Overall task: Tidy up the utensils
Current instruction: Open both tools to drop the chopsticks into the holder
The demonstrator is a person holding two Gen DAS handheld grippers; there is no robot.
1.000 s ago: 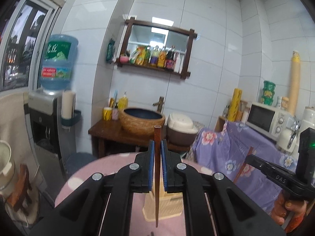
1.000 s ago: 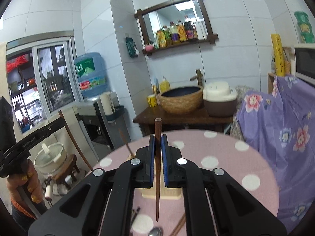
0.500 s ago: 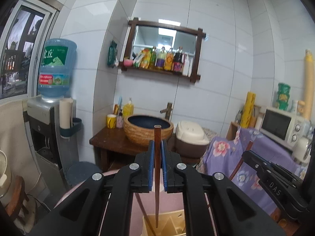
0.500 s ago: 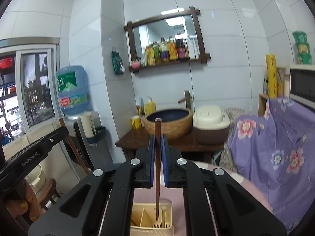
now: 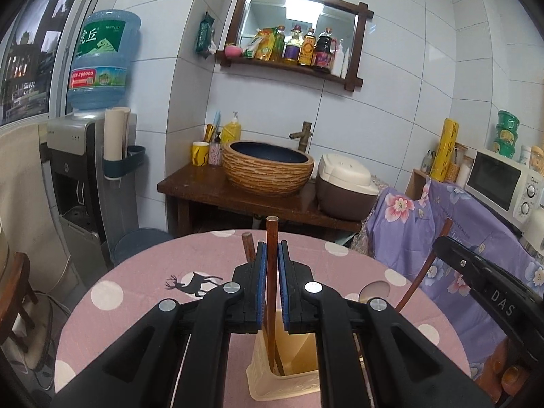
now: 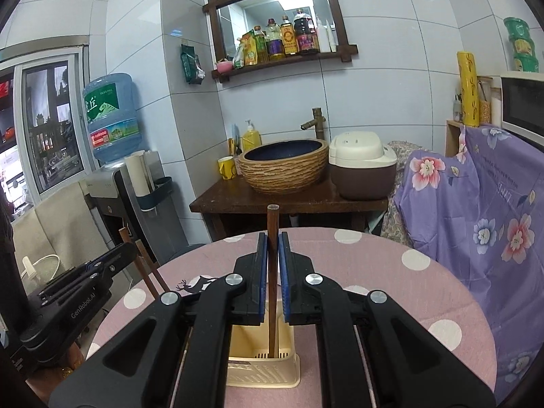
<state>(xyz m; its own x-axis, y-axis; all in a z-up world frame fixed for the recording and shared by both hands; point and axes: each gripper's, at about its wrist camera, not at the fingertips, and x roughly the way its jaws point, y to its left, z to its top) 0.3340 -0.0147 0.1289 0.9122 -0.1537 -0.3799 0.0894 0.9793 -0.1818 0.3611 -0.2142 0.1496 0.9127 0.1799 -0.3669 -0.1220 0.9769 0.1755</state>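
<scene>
A white-tiled kitchen corner holds a dark wooden washstand (image 5: pixel 238 200) with a woven-look basin bowl (image 5: pixel 268 166), a cream and brown rice cooker (image 5: pixel 343 187), a wood-framed mirror shelf lined with bottles (image 5: pixel 295 40), and a water dispenser topped by a blue jug (image 5: pixel 102 61). In front stands a round tabletop under a pink cloth with white dots (image 5: pixel 136 292), and on it a cream plastic utensil holder with open compartments (image 5: pixel 285 367). The left gripper (image 5: pixel 272 289) has its blue-padded jaws pressed onto a dark brown wooden chopstick (image 5: pixel 271 272), held upright with its lower end down inside the holder's near compartment; a second brown chopstick (image 5: pixel 247 244) already leans in that holder, its top showing just left of the jaws. The right gripper (image 6: pixel 272 289) likewise pinches its own brown wooden chopstick (image 6: pixel 272 272) upright, the lower tip reaching into the holder (image 6: pixel 261 370) near its slotted floor. In the right wrist view the left gripper appears at the left edge with chopsticks slanting up past it. In the left wrist view the right gripper's black body sits at the right edge, a person's hand (image 5: pixel 499 370) beneath it, against a purple flowered cloth (image 5: pixel 442 224) draped below a white microwave (image 5: pixel 503 183).
</scene>
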